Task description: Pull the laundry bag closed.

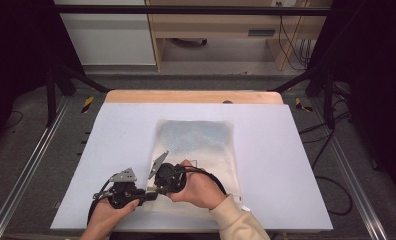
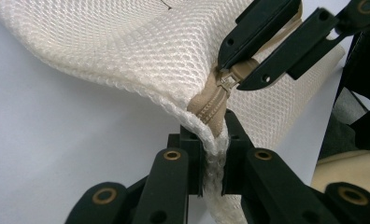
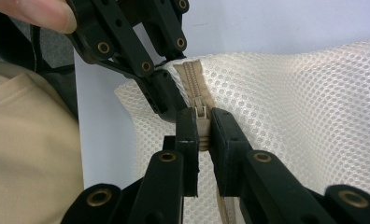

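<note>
White sheeting covered the counter (image 1: pixel 286 150), with grey floor and pale cabinets beyond. On it lay a cream mesh laundry bag (image 1: pixel 196 145), flat across the middle and near side, a bluish item showing through its far half. At the bag's near left corner both hands met. The left gripper (image 2: pixel 214 163) was pressed together on the corner hem, just below the end of the tan zipper (image 2: pixel 211 105). The right gripper (image 3: pixel 202 135) was pinching the zipper slider (image 3: pixel 202 114) between its jaws (pull tab not clearly distinguishable), immediately beside the left gripper's jaws.

Judged from this arrangement, the step in hand was running the slider along the zipper; whether to open or close could not be told. Done well, the left gripper would anchor the corner firmly and keep the tape taut, while the right drew the slider straight along the teeth, low and in line, so that loose mesh did not bunch or catch.
</note>
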A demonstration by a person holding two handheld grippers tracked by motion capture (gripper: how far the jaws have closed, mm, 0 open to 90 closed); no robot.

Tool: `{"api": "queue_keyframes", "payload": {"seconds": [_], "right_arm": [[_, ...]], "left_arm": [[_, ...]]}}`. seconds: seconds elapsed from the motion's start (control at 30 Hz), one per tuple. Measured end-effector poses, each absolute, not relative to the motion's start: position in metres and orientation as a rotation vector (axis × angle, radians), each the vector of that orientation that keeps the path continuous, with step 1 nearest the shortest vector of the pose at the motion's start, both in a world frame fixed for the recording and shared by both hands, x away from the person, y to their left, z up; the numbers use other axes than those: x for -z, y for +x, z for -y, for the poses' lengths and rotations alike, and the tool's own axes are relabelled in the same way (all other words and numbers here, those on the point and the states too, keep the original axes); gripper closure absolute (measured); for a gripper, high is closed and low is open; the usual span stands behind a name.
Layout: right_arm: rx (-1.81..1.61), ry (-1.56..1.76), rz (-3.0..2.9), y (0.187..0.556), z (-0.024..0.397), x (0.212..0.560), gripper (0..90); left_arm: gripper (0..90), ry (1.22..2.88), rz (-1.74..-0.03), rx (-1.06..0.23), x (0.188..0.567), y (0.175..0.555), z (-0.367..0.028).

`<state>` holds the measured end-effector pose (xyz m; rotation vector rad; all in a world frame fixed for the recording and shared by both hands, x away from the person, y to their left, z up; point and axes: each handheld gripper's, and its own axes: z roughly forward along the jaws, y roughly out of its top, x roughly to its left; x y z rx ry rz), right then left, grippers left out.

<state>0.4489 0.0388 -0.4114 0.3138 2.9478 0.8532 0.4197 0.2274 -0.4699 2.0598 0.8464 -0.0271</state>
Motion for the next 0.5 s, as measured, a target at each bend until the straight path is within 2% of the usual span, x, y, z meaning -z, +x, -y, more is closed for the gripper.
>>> {"api": "queue_keyframes", "payload": {"seconds": [0.5], "right_arm": [[-0.838,0.328,-2.94,0.4464,-0.0358,0.4111,82.0]], "left_arm": [[82.3,2.07,-0.829,0.02,0.4698,0.4184,-0.2235]]}}
